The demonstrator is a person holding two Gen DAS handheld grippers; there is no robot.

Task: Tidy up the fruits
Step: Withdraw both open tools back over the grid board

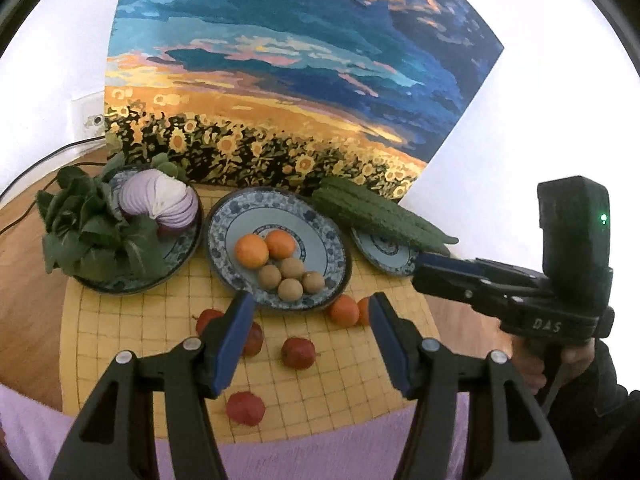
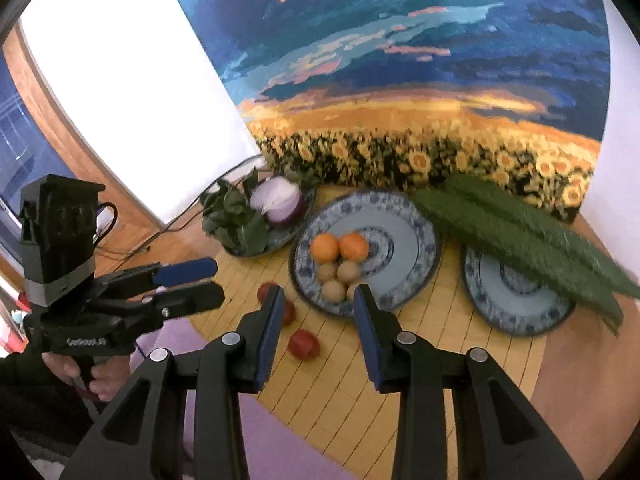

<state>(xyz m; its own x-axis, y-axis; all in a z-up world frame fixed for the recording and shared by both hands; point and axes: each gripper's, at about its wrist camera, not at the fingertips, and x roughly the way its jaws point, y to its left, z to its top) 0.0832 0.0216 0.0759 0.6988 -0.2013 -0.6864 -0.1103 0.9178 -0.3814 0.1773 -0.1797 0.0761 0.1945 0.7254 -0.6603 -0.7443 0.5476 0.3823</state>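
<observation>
A blue patterned plate [image 1: 324, 224] [image 2: 404, 236] in the middle of the yellow mat holds two oranges [image 1: 251, 251] [image 2: 325, 247] and several small brown fruits [image 1: 292, 268] [image 2: 348, 271]. Two more oranges [image 1: 344, 310] lie on the mat by its front rim. Several small red fruits [image 1: 298, 353] [image 2: 304, 344] lie loose on the mat. My left gripper [image 1: 312, 316] is open and empty above the red fruits. My right gripper [image 2: 316, 300] [image 1: 424, 268] is open and empty, hovering in front of the plate.
A plate at left [image 1: 180, 256] [image 2: 288, 232] holds leafy greens [image 1: 92, 224] and a sliced purple onion [image 1: 160, 204]. A plate at right [image 1: 380, 254] [image 2: 516, 300] carries bitter gourds [image 1: 380, 212] [image 2: 520, 232]. A painting [image 1: 280, 80] leans behind. A cable [image 1: 40, 164] runs at left.
</observation>
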